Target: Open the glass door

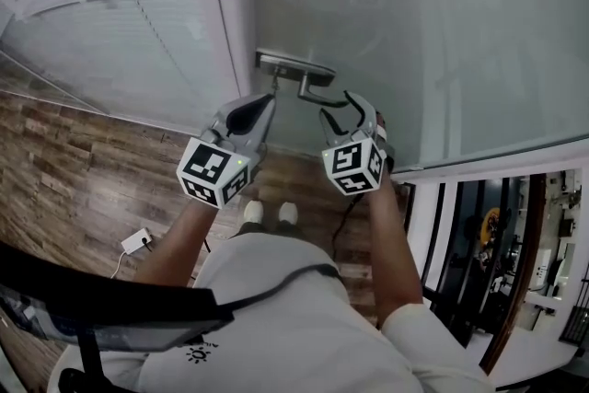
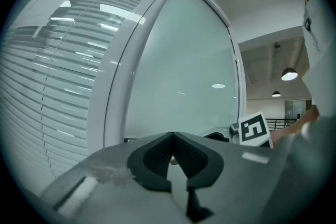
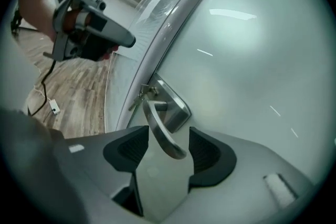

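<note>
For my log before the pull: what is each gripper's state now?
Left gripper: closed, empty.
Right gripper: open, door handle between its fingers, not gripped.

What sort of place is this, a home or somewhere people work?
Probably an office or similar workplace: a frosted glass door with a metal lever handle, slatted blinds behind a glazed partition beside it, and pendant lamps over an open hall beyond.

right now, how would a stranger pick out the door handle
Find the big frosted glass door and follow it to its left edge, beside the white frame. There a metal plate is mounted, and the handle is the curved silver lever that sticks out from it, between the right gripper's open jaws.
</note>
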Motion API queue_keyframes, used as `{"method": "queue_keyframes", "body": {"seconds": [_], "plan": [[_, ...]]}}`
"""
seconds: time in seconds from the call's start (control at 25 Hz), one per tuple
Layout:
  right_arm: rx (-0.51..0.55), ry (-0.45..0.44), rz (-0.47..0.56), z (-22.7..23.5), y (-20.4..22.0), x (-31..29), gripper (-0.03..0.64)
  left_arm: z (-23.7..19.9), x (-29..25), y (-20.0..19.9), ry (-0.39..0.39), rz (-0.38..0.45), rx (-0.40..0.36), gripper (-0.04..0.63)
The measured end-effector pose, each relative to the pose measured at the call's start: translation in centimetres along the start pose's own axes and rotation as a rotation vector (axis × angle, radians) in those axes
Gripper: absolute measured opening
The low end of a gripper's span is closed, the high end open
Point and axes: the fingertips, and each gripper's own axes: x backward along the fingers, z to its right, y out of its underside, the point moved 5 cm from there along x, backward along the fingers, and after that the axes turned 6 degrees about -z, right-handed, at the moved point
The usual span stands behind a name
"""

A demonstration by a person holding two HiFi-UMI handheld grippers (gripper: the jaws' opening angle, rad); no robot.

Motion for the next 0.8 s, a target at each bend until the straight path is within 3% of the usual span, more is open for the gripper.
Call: {"method": "queue_keyframes", "body": {"seconds": [0.24,0.28,0.4,0.56,0.8], "plan": [[0.153,0.089,-0.079,0.0,1.8,-1.9,0.249,0.5,-0.4,0.4,-0.034,-0.013,0.003,0.002],[0.18,0.108,-0.085,-0.1,1.9,-2.0,0.21,0.5,-0.4,0.5,-0.039,-0.017,0.004,0.002],[0.219,0.142,-0.074,-0.3,2.1,-2.2,0.186,0.1,-0.3,0.8,-0.058,-0.03,0.008,0.002],[0.141,0.13,-0.056,-0.5,2.4,-2.5,0.186,-0.4,-0.3,1.1,-0.079,-0.039,0.013,0.003],[-0.136,0.034,0.02,-1.4,3.8,-4.0,0.186,-0.6,-0.4,1.4,-0.085,-0.049,0.025,0.002]]}}
